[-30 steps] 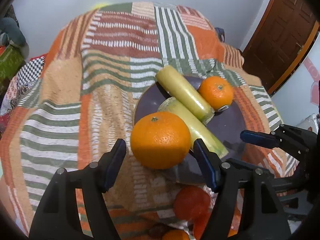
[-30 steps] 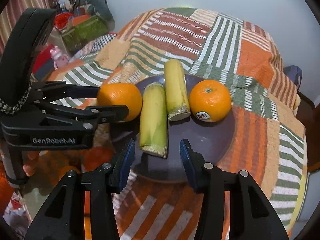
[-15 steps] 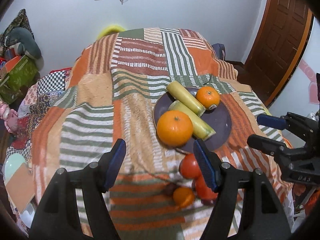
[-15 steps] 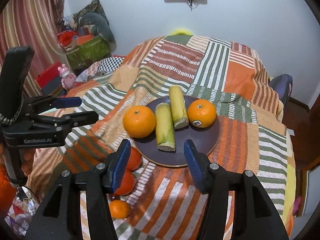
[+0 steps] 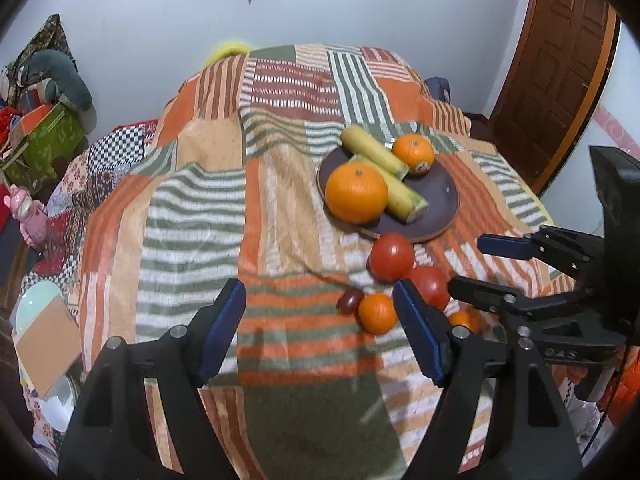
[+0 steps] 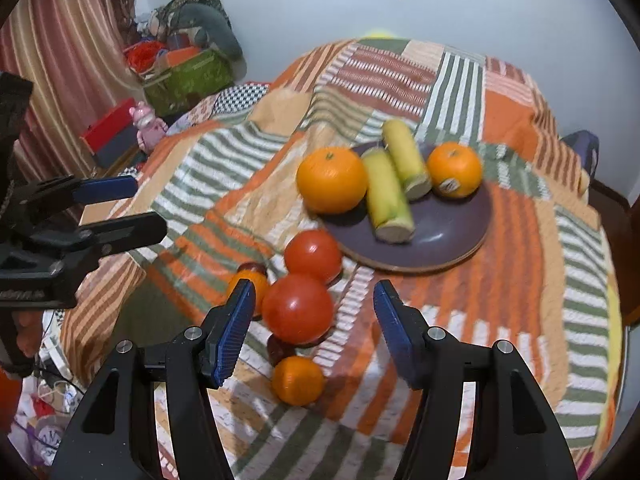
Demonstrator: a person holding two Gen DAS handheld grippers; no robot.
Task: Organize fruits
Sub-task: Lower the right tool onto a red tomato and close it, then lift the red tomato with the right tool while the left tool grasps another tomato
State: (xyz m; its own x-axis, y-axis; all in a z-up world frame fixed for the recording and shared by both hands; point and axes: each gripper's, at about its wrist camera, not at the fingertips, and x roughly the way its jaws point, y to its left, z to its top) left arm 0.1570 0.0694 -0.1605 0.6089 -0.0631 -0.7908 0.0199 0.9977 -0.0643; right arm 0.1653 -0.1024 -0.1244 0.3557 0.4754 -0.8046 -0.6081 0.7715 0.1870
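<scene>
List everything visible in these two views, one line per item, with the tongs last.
plate: 1, dark purple, on the patchwork cloth
large oranges: 2, orange, on the plate, one at each side
yellow-green stalks: 2, side by side on the plate between the oranges
tomatoes: 2, red, on the cloth just off the plate
small oranges: 2, orange, near the tomatoes
small dark fruits: at least 2, dark red, among the tomatoes
patchwork cloth: 1, orange, green, white
left tongs: open, empty
right tongs: open, empty
</scene>
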